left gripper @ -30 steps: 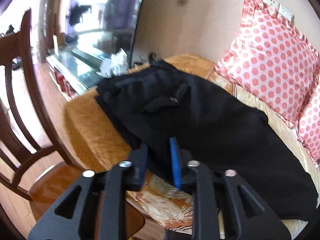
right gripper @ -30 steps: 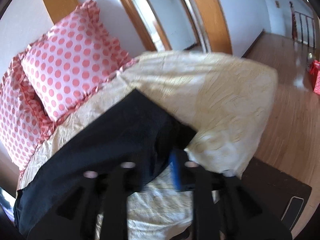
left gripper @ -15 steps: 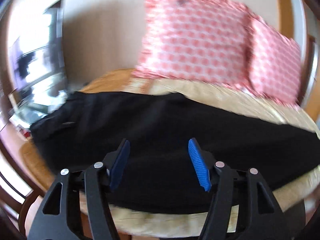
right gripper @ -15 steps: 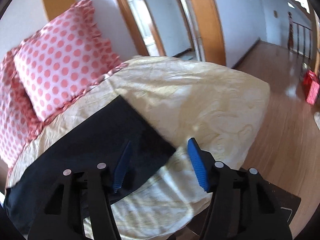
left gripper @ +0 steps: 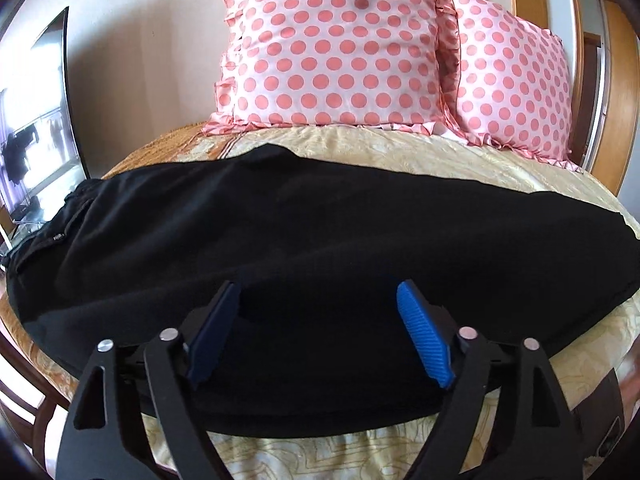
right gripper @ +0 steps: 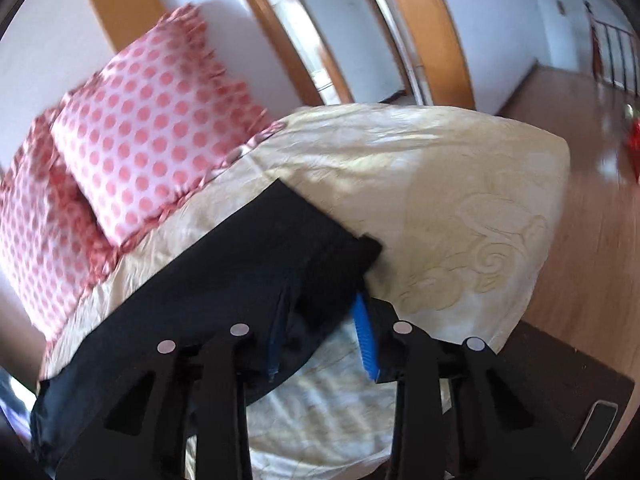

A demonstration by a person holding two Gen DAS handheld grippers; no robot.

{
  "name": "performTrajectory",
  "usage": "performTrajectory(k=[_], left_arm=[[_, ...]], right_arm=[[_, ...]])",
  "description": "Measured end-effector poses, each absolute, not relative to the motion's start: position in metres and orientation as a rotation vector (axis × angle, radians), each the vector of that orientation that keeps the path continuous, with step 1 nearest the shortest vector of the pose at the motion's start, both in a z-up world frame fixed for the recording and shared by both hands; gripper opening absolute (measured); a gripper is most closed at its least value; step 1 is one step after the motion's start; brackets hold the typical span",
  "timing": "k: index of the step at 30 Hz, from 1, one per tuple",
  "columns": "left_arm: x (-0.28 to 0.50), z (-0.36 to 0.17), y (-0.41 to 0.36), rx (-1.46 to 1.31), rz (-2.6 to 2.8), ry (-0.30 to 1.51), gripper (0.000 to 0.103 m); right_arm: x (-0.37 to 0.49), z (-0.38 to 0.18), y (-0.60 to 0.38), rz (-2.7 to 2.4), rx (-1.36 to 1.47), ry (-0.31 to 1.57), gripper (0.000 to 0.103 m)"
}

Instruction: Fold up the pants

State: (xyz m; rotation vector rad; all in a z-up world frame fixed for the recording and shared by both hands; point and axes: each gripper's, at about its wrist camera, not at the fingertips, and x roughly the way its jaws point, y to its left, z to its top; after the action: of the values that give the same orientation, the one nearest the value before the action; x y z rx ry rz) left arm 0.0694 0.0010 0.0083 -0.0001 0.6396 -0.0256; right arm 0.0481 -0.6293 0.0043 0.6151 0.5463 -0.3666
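The black pants point(left gripper: 304, 248) lie lengthwise across the bed point(left gripper: 420, 148), legs stacked, below two dotted pillows point(left gripper: 332, 48); the step in hand looks like taking the hem end to bring it over toward the waist. The right gripper point(right gripper: 320, 328) has its jaws partly closed around the cuff, though blur makes a firm pinch hard to confirm. The left gripper point(left gripper: 316, 332) hovers over mid-leg, jaws wide apart, holding nothing. Next, the right needs a secure bite on both layers.

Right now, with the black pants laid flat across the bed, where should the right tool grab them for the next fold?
Grip the black fabric pants at the cuff end, coming in from the bed's near edge. The hem lies flat and square there, and the right tool already straddles it.
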Motion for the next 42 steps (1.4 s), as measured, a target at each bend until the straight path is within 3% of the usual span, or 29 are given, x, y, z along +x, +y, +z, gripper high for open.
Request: performTrajectory(k=[2,3,4,10,16,20,23,29,36,42], left_arm=[[0.068,0.005,0.002,-0.005,-0.027,0.644,0.087],[0.068,0.002,0.002,-0.002,-0.028,0.648,0.088],[0.068,0.000,0.002,0.002,-0.029,0.648,0.089],[0.066,-0.006,0.000,0.013,-0.028,0.640,0.101],[0.066,-0.007,0.000,0.013,-0.032,0.630,0.101],[0.066,-0.007,0.000,0.010,-0.030,0.626,0.101],[0.066,-0.006,0.000,0.009,-0.032,0.633,0.101],[0.057,0.001,0.009,0.014,-0.035,0.640,0.101],[0.056,0.000,0.018,0.008,-0.018,0.639,0.101],[0.044,0.016,0.043,-0.023,0.059,0.567,0.101]], right_arm=[[0.050,0.004,-0.629,-0.382,0.602,0.548,0.029],[0.052,0.004,-0.629,-0.386,0.593,0.552,0.011],[0.053,0.002,-0.629,-0.373,0.598,0.560,0.010],[0.058,0.035,-0.604,-0.257,0.582,0.474,0.009],[0.087,0.106,-0.511,0.062,0.459,0.387,0.009],[0.113,0.132,-0.397,0.416,0.384,0.395,0.009],[0.121,0.119,-0.316,0.640,0.325,0.486,0.009],[0.127,0.025,-0.218,0.773,0.194,0.849,0.009],[0.113,0.052,-0.219,0.765,0.186,0.727,0.009],[0.095,0.035,-0.186,0.776,0.001,0.742,0.009]])
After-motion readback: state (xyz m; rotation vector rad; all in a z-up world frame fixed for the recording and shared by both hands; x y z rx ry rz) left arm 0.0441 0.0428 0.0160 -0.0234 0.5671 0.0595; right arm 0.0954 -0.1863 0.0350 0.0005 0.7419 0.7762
